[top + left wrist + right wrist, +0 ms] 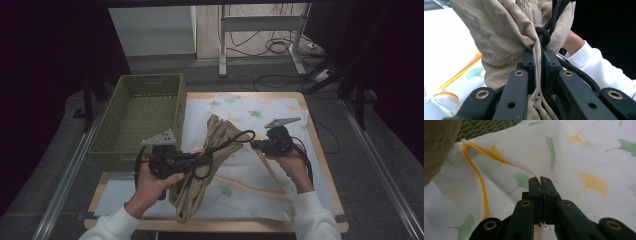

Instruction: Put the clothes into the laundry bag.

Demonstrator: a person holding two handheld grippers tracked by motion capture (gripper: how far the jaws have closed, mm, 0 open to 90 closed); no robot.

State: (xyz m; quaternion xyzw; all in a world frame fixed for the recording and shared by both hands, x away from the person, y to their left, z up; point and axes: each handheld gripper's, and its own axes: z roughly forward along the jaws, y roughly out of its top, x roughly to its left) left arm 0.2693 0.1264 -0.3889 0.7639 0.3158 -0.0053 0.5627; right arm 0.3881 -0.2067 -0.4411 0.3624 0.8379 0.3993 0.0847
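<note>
Left gripper view had the left gripper [541, 60] clamped on the garment [499, 37] and cord [543, 35]; the right gripper [540, 182] pinched the bag [579, 152]. Pulling apart risked snagging the cord.

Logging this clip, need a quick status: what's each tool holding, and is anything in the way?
Left tool shut on tan garment, black cable bunched in. Right tool shut on leaf-print bag, pinching a fold up. Green basket at left, nothing blocking it.
</note>
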